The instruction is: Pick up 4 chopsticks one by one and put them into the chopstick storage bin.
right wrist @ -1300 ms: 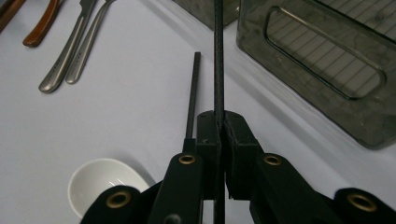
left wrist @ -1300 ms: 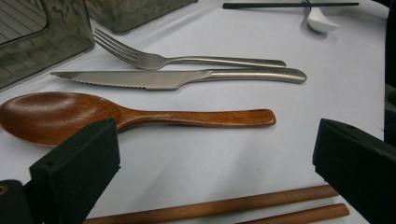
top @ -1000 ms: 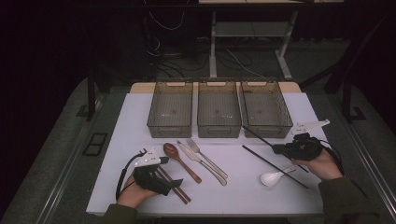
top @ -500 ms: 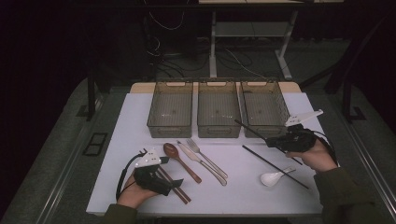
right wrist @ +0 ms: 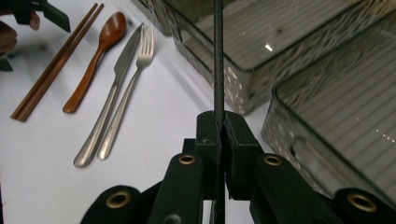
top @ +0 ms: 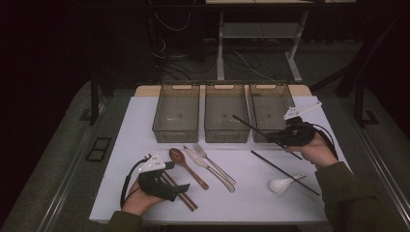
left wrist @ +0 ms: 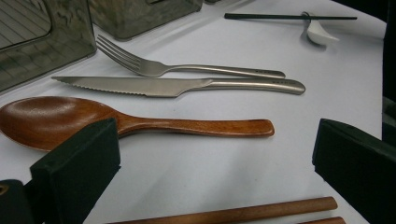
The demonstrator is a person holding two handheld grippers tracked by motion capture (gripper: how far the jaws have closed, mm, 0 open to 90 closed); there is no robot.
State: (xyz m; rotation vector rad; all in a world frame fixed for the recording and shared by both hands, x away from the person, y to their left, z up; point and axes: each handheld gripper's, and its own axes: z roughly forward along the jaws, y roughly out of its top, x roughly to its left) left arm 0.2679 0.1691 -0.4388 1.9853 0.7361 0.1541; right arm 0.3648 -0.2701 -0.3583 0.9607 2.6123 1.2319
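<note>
My right gripper (top: 274, 139) is shut on a thin black chopstick (top: 246, 124) and holds it above the table, in front of the right bin (top: 270, 104). Its tip points toward the middle bin (top: 226, 113). In the right gripper view the black chopstick (right wrist: 218, 56) runs straight up from my shut right gripper (right wrist: 219, 128). A second black chopstick (top: 270, 164) lies on the table across a white spoon (top: 281, 184). My left gripper (top: 180, 189) rests open on the table at the front left, over a pair of wooden chopsticks (left wrist: 243, 213). Its pads (left wrist: 77, 170) stand wide apart with nothing between them.
A wooden spoon (top: 186, 166), a steel knife (top: 208, 169) and a fork (top: 215, 162) lie side by side in the middle of the white table (top: 145, 125). A third, left bin (top: 176, 113) stands at the back. All three bins look empty.
My right gripper has moved left and back toward the bins, carrying the black chopstick off the table. The left gripper has stayed where it was.
</note>
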